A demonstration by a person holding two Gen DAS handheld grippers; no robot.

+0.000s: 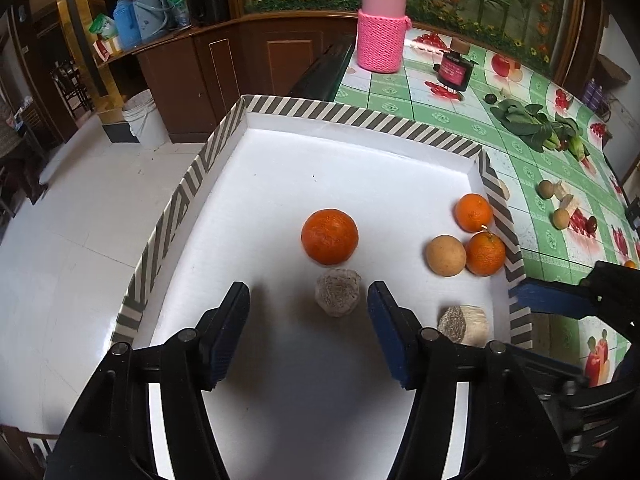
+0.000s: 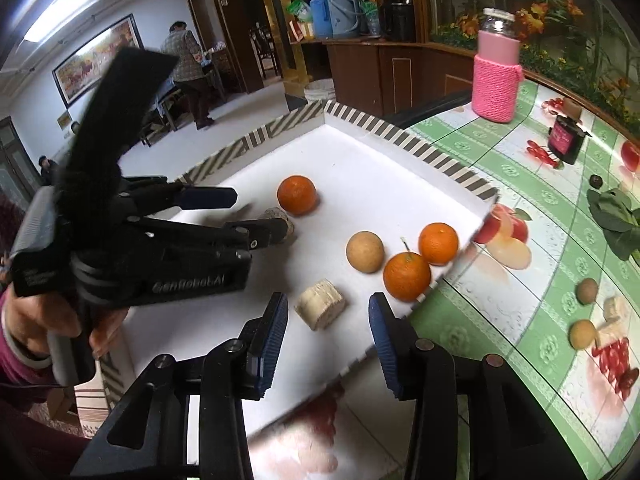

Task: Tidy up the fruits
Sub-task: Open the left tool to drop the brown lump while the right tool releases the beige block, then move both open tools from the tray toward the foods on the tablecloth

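Left gripper point(image 1: 308, 292) hangs with jaws spread, pale cut chunk point(image 1: 338, 297) loose between them, oranges point(image 1: 474, 213) at three o'clock in the striped tray point(image 1: 168, 236) — apparently just deposited — right gripper point(image 2: 328, 304) likewise unclenched, empty.

1. Left tongs point(image 1: 308, 296) angle steeply downward, their blue-padded jaws parted and gripping nothing.
2. Right tongs point(image 2: 328, 308) tilt down likewise, jaws apart and empty.
3. A hand point(image 2: 44, 316) grips the left handle.

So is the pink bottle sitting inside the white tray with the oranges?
No, the pink bottle stands on the green tablecloth, beyond the white tray's striped rim.
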